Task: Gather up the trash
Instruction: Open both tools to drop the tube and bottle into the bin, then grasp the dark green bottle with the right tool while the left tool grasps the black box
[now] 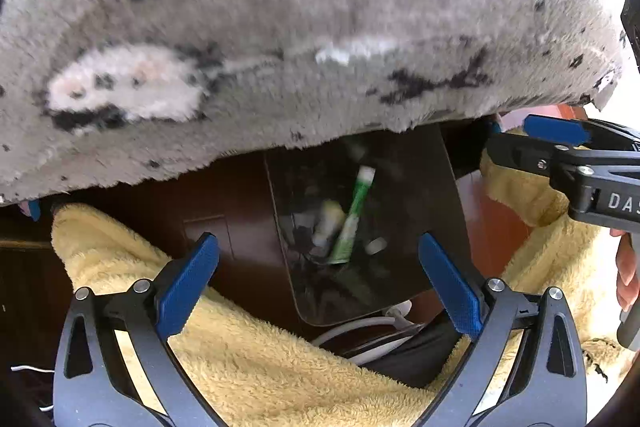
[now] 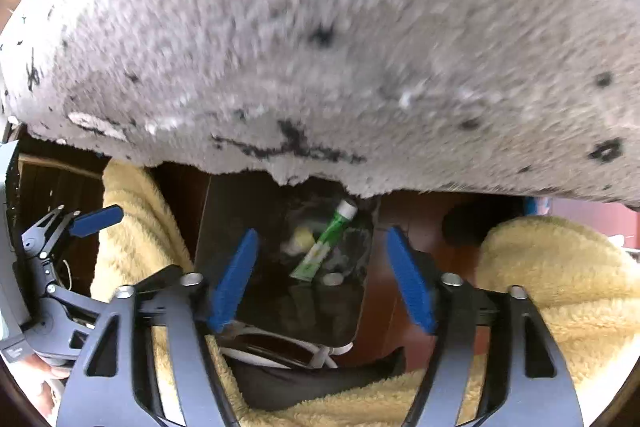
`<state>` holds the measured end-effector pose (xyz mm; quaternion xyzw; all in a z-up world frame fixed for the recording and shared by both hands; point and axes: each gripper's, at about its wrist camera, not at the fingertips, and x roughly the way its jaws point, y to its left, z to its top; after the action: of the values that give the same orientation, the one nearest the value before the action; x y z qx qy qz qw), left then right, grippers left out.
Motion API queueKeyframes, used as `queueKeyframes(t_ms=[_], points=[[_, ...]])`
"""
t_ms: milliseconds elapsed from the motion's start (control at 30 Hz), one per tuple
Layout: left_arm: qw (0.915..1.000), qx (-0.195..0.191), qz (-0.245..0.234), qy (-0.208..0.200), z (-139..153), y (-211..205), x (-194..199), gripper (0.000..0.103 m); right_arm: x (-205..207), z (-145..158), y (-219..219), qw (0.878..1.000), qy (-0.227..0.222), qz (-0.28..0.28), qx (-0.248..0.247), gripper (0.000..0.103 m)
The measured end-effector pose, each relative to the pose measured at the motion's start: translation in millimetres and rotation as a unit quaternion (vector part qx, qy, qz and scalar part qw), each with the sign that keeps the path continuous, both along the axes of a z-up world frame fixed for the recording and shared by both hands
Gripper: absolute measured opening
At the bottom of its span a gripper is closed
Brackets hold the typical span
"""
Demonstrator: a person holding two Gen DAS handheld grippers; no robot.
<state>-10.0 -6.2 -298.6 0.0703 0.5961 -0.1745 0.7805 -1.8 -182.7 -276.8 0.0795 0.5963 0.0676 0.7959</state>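
Both tongs released, nothing between pads: left gripper [image 1: 318, 281] and right gripper [image 2: 322, 279] hung above dark bin [image 1: 444, 211]. Green tube [image 1: 354, 217] lay inside bin, beside pale small trash. Grey spotted rug [image 1: 280, 27] overlapped bin's far edge. Yellow fleece [image 1: 248, 359] bunched at bin's near side.

Green tube [image 1: 354, 219] lies in dark bin [image 1: 448, 195] (2 grippers open).

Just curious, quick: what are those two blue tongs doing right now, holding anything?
Left tongs: open, holding nothing.
Right tongs: open, holding nothing.
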Motion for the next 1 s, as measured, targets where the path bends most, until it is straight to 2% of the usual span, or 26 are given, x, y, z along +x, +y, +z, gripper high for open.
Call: queueKeyframes(t_ms=[67,133,300,600,800,1000], points=[[0.9999,-0.001,-0.001,-0.01,8.9,0.3,-2.4,0.095,-2.3,9.0,-2.7,1.0,-0.015,-0.005,-0.007,0.084],[0.9997,-0.004,-0.003,-0.022,19.8,0.6,-4.9,0.095,-4.3,17.9,-6.2,1.0,-0.026,-0.009,-0.008,0.085],[0.9985,-0.015,-0.002,-0.053,49.7,8.0,-13.1,0.095,-7.7,40.3,-18.5,0.998,-0.054,-0.014,-0.001,0.085],[0.9939,-0.026,0.016,-0.106,108.0,22.7,-4.7,0.095,-11.9,93.4,-28.5,0.993,-0.117,-0.014,0.012,0.085],[0.9889,-0.019,0.027,-0.145,132.3,23.2,1.6,0.095,-9.2,129.4,-33.3,0.986,-0.165,-0.022,-0.002,0.087],[0.9831,-0.012,0.04,-0.178,151.3,28.7,17.4,0.095,3.0,151.1,-43.2,0.981,-0.19,-0.029,-0.008,0.087]])
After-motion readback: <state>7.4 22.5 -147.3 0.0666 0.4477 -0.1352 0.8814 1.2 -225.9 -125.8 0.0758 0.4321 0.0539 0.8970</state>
